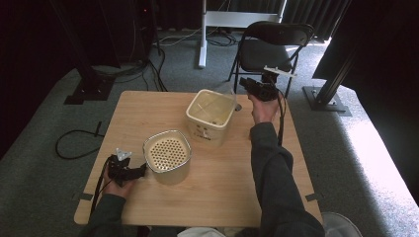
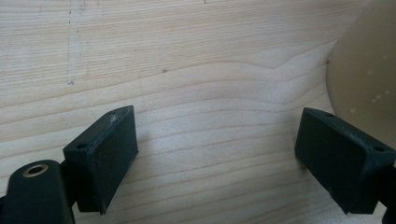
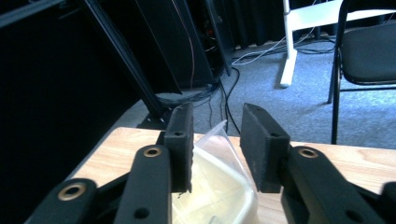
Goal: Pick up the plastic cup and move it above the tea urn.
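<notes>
On the counter (image 1: 222,187), the left gripper (image 1: 129,170) rests at the near left with its jaws wide apart and nothing between them, just beside the round strainer pot (image 1: 167,155). Further right and back stands the square cream tub (image 1: 211,116), a clear plastic bag (image 3: 219,142) rising from it. The right gripper (image 1: 249,85) hovers past the tub's far corner, jaws partly apart around the bag's tip, not pressing it.

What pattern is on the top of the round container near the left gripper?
A grid of small round holes on the round container, best in the high view.
</notes>
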`<action>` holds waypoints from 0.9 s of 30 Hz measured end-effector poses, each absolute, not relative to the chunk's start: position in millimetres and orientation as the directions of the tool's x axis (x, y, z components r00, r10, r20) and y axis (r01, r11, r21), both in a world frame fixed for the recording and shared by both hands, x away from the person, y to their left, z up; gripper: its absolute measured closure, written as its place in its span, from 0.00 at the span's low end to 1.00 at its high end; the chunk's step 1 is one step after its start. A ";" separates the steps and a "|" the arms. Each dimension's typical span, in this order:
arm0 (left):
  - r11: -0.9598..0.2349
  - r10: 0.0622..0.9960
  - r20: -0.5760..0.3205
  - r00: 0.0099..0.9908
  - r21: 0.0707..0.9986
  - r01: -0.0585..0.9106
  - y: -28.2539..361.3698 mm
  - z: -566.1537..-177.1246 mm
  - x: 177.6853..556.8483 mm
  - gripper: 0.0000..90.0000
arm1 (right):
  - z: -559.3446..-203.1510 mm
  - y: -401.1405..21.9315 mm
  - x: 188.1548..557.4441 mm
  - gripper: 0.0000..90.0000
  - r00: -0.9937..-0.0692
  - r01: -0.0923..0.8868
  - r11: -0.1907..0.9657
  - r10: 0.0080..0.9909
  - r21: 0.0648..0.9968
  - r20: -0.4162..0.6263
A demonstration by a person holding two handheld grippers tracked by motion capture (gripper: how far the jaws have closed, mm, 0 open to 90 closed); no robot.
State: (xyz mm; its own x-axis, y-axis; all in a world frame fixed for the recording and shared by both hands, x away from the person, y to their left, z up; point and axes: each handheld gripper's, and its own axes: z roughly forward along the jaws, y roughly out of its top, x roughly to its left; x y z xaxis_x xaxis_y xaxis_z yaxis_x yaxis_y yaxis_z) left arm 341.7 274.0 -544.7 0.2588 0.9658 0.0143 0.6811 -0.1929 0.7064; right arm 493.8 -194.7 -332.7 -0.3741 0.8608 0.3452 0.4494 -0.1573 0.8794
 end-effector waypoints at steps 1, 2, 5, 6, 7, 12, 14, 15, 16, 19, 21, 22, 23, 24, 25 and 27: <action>-0.194 0.966 0.015 0.260 0.706 0.681 274.1 -544.6 341.7 0.15 | -332.6 -194.9 493.2 0.69 -0.379 0.450 -0.153 0.859 0.880 0.343; -0.195 0.965 0.015 0.260 0.705 0.682 274.1 -544.6 341.6 0.15 | -332.8 -195.4 492.6 0.69 -0.380 0.451 -0.149 0.860 0.880 0.341; -0.195 0.965 0.015 0.260 0.705 0.682 274.1 -544.6 341.6 0.15 | -336.2 -197.9 491.3 0.69 -0.387 0.456 -0.138 0.859 0.879 0.335; -0.196 0.965 0.016 0.261 0.705 0.682 274.2 -544.5 341.6 0.15 | -338.5 -199.0 490.7 0.69 -0.386 0.460 -0.136 0.860 0.878 0.335; -0.196 0.965 0.016 0.261 0.704 0.682 274.2 -544.5 341.6 0.15 | -341.2 -200.5 490.1 0.69 -0.389 0.463 -0.131 0.858 0.876 0.334; -0.197 0.965 0.016 0.262 0.704 0.682 274.3 -544.5 341.6 0.15 | -356.0 -206.3 484.3 0.66 -0.400 0.487 -0.083 0.864 0.869 0.307; -0.197 0.965 0.016 0.261 0.704 0.682 274.2 -544.5 341.6 0.15 | -361.4 -207.4 480.8 0.63 -0.406 0.490 -0.059 0.867 0.870 0.287; -0.197 0.965 0.016 0.261 0.704 0.682 274.2 -544.5 341.6 0.15 | -364.1 -208.0 479.1 0.63 -0.415 0.493 -0.045 0.866 0.869 0.280; -0.197 0.965 0.017 0.261 0.704 0.682 274.3 -544.5 341.6 0.15 | -366.5 -208.5 477.1 0.62 -0.417 0.499 -0.032 0.867 0.866 0.273; -0.197 0.965 0.017 0.262 0.704 0.682 274.3 -544.5 341.3 0.15 | -372.7 -210.5 471.3 0.60 -0.423 0.499 -0.002 0.872 0.866 0.245; -0.197 0.965 0.016 0.262 0.704 0.682 274.3 -544.5 341.3 0.15 | -377.1 -212.4 467.3 0.59 -0.431 0.495 0.028 0.876 0.868 0.218; -0.197 0.965 0.016 0.262 0.704 0.682 274.3 -544.5 341.4 0.15 | -378.9 -212.8 465.6 0.58 -0.431 0.496 0.041 0.879 0.867 0.205; -0.197 0.965 0.016 0.262 0.704 0.682 274.2 -544.5 341.5 0.15 | -380.7 -213.1 464.1 0.57 -0.429 0.496 0.062 0.885 0.866 0.183; -0.197 0.965 0.017 0.262 0.704 0.682 274.2 -544.5 341.7 0.15 | -382.7 -213.5 462.8 0.56 -0.430 0.494 0.078 0.888 0.866 0.165; -0.195 0.965 0.015 0.261 0.705 0.682 274.0 -544.5 342.1 0.15 | -384.5 -213.9 461.6 0.55 -0.432 0.494 0.089 0.888 0.865 0.156; -0.195 0.965 0.015 0.261 0.705 0.682 273.9 -544.6 342.5 0.15 | -388.2 -214.8 459.4 0.54 -0.438 0.496 0.102 0.887 0.863 0.147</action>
